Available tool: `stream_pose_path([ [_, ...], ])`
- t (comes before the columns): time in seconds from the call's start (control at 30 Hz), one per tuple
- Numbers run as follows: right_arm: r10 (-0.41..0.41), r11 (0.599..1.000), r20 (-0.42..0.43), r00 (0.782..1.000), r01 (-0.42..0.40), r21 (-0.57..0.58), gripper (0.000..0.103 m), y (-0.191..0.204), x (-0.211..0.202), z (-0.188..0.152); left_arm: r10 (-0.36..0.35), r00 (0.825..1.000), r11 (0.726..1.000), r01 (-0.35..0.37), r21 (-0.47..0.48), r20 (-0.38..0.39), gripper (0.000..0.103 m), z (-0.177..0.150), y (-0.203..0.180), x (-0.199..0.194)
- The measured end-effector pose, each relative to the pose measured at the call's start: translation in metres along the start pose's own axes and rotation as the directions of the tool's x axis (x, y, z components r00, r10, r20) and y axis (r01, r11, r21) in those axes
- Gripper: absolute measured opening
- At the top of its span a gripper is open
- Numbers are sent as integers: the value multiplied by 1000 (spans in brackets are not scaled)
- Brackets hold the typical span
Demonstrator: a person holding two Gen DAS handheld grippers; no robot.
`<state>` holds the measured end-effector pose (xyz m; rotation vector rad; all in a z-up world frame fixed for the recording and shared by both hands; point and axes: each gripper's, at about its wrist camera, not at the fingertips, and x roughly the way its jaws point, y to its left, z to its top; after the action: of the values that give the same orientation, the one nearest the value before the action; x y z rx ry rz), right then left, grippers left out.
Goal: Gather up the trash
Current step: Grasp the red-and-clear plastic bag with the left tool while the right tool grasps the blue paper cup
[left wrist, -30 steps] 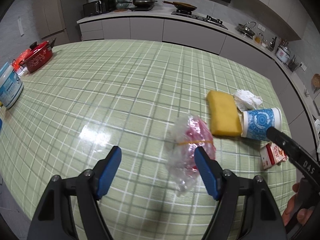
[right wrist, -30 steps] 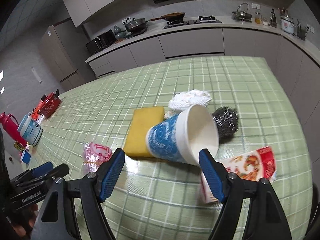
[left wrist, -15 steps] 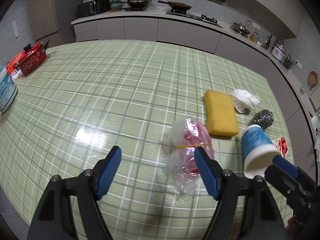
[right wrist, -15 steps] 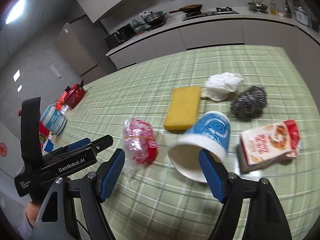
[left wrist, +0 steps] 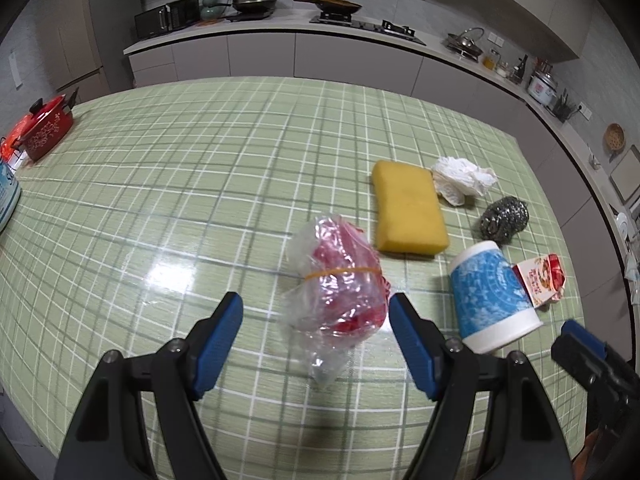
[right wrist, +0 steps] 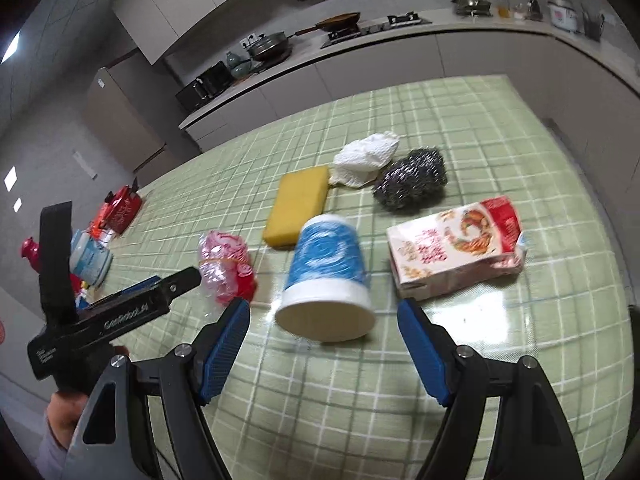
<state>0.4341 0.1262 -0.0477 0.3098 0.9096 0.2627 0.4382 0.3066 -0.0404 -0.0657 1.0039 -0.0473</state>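
Note:
A blue-and-white paper cup (right wrist: 326, 280) stands upside down on the green checked table (right wrist: 460, 408), just beyond my open, empty right gripper (right wrist: 323, 344); it also shows in the left wrist view (left wrist: 490, 300). A clear plastic bag with red contents (left wrist: 340, 286), tied with a rubber band, lies just ahead of my open, empty left gripper (left wrist: 314, 340); it shows in the right wrist view too (right wrist: 226, 268). A crumpled white tissue (right wrist: 366, 160) and a red-and-white snack carton (right wrist: 456, 250) lie nearby.
A yellow sponge (left wrist: 408, 212) and a steel wool ball (left wrist: 504, 220) lie behind the cup. A red pot (left wrist: 44, 134) and a white tub (right wrist: 90, 258) stand at the table's far left. The table edge is close on the right.
The cup was tilted in the air between the right fingers; it now stands upside down on the table, clear of them. Both grippers pulled back slightly.

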Motion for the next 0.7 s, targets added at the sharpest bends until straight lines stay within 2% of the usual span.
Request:
stream_pose_path([
  [0.3,-14,1000,-15,1000,14,-13,78,16,33,11,-36,998,999,36,-9,-46,76,1,6,14],
  [0.37,-41,999,-15,999,41,-24,78,20,41,12,-48,998,999,48,-6,-49,76,4,6,17],
  [0.53,-84,996,-30,996,83,-34,78,22,58,14,-65,996,998,67,22,-55,76,9,1,26],
  [0.7,-90,996,-55,994,90,-9,78,19,73,12,-74,994,996,78,44,-85,76,8,-2,43],
])
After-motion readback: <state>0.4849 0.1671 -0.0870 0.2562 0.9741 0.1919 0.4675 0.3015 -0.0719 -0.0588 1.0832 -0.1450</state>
